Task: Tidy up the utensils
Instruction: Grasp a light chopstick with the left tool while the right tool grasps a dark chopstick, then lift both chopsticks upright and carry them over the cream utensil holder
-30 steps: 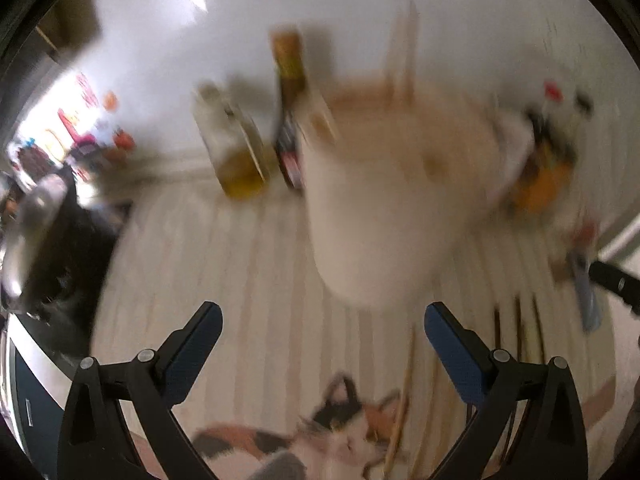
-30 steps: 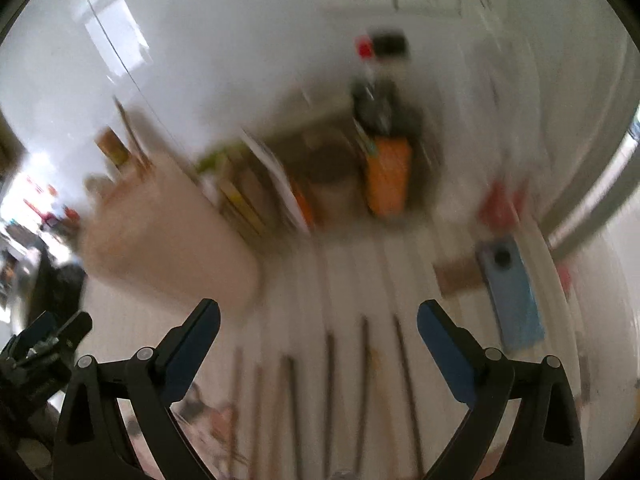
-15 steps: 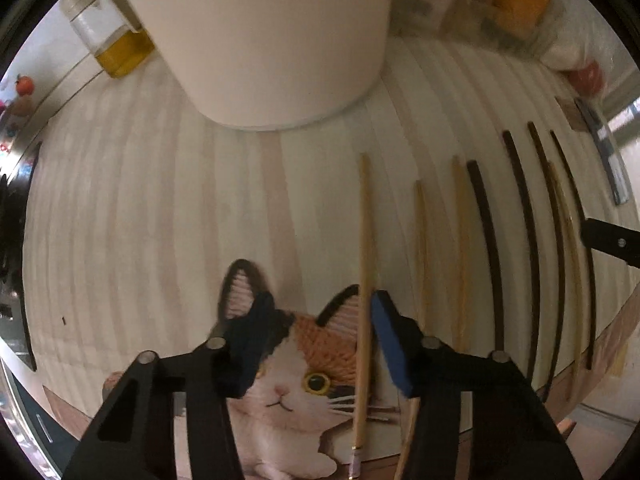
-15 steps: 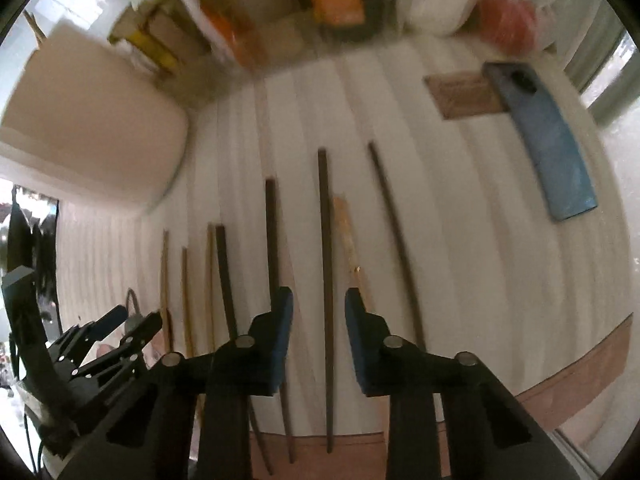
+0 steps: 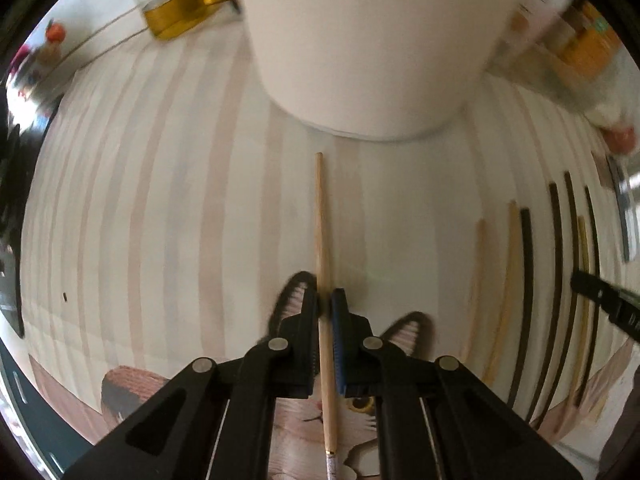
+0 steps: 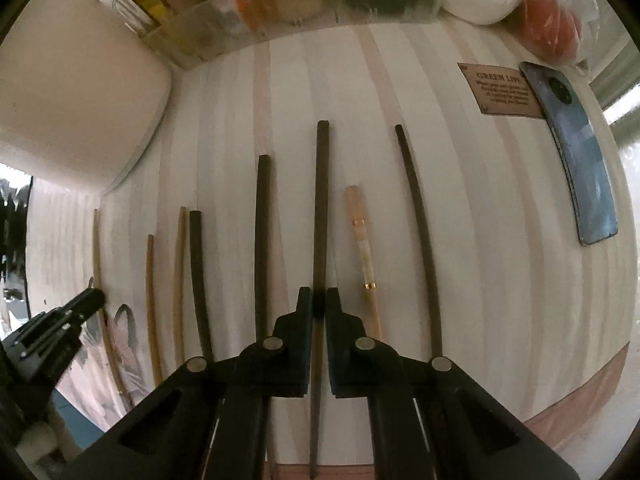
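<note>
Both grippers have dropped and clamped: left gripper [image 5: 325, 304] grips a pale chopstick [image 5: 320, 216] lying near the white holder [image 5: 372, 48]; right gripper [image 6: 316, 300], jaws closing, pinches a dark chopstick [image 6: 321, 184] on the table [image 6: 480, 240]. Lifting comes next.

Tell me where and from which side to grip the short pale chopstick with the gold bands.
Grip the short pale chopstick on its plain wooden shaft below the lower gold band, coming straight down from above with the tool's fingers across its width. It lies flat on the striped mat, with free gaps to the dark chopsticks on either side.
</note>
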`<state>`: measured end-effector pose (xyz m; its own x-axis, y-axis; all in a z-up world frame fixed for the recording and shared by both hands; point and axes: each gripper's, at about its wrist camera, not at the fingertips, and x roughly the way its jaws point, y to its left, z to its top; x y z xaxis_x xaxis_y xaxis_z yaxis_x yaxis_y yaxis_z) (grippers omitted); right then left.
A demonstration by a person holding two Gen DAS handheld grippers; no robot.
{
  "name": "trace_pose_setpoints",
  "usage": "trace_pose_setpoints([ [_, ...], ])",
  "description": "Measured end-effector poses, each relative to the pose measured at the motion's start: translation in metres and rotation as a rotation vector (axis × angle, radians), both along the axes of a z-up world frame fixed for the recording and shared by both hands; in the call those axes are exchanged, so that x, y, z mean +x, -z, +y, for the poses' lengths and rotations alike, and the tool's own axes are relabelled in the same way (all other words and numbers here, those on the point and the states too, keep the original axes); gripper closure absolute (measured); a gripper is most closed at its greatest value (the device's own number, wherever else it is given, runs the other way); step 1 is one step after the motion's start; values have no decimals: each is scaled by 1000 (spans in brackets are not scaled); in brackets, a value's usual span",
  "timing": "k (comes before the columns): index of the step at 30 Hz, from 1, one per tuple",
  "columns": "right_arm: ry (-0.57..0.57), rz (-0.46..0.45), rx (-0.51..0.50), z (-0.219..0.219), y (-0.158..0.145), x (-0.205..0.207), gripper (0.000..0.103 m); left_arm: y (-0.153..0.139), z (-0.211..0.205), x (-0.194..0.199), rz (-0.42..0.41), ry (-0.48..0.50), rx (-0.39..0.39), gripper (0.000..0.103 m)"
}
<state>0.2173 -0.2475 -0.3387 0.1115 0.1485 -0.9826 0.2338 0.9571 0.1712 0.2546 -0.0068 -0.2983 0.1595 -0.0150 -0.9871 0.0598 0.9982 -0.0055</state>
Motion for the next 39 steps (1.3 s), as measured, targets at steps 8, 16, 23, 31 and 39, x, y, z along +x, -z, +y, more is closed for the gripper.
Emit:
trace_pose_setpoints([
  [8, -44, 72, 54, 29, 0, -8, 97, -6, 34, 9, 36, -21, -39, 98],
  [16, -67, 147, 78, 33, 6, -8, 96, -10, 71, 4, 96, -22, -114, 95],
  [23, -82, 165, 39, 41, 5, 27, 96, -6, 89, -2, 116, 0, -105, 94],
  [31, -82, 172, 12, 50, 13, 61, 96, -2, 76, -11, 96, 13, -44, 94],
  [39, -79, 179, -5, 60, 14, 73, 96, -4, 28, -5, 84, 15, -24, 95],
])
